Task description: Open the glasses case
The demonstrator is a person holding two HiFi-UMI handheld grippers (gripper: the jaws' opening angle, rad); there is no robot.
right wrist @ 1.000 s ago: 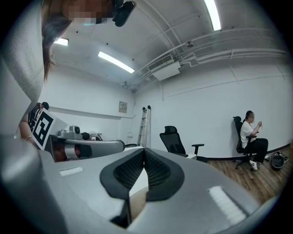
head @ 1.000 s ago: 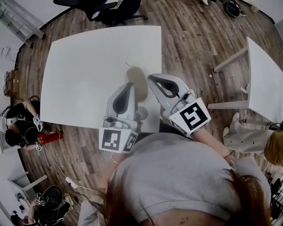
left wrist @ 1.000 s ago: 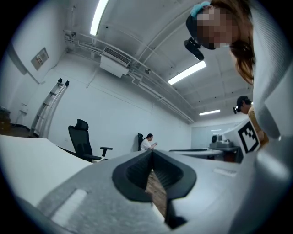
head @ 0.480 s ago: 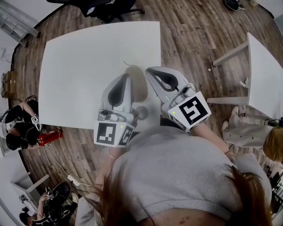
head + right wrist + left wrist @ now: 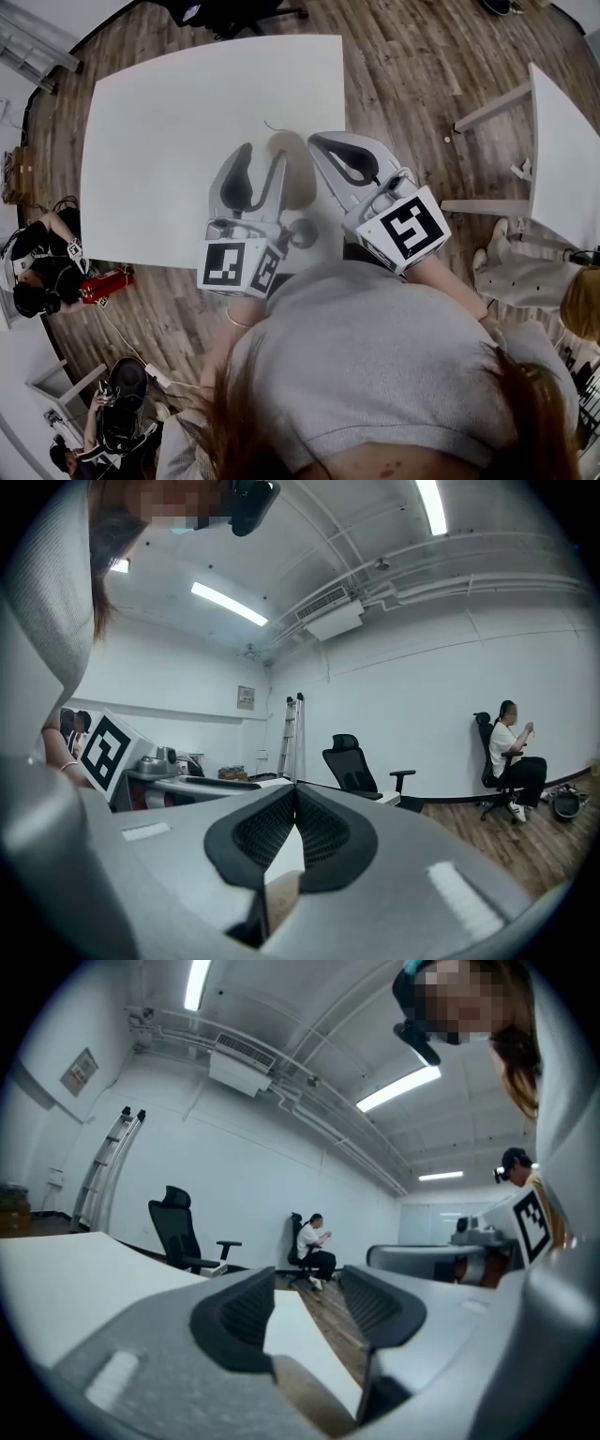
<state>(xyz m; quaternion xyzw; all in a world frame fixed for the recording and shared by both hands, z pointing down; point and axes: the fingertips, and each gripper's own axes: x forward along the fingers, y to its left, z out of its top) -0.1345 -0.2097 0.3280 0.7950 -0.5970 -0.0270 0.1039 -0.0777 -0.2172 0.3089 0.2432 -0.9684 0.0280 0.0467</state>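
Note:
The glasses case [image 5: 298, 178] is a tan oval lying shut on the white table [image 5: 169, 141], near its right front corner. My left gripper [image 5: 263, 152] lies level just left of the case, its jaws opening; one finger overlaps the case's left edge and no pad presses on it. In the left gripper view the case [image 5: 305, 1393] shows low between the spread pads of my left gripper [image 5: 309, 1312]. My right gripper [image 5: 313, 141] is shut, empty, along the case's right side. Its own view has the pads of my right gripper [image 5: 295, 808] touching above a sliver of the case [image 5: 281, 897].
A thin cord [image 5: 272, 127] lies on the table beyond the case. A second white table [image 5: 562, 159] stands to the right across wooden floor. A black office chair [image 5: 178, 1232] and a seated person [image 5: 317, 1251] are far off. A ladder [image 5: 291, 728] leans on the wall.
My left gripper's jaws have gone from shut to spread apart, and it has shifted slightly left of the case. The right gripper stays shut beside the case.

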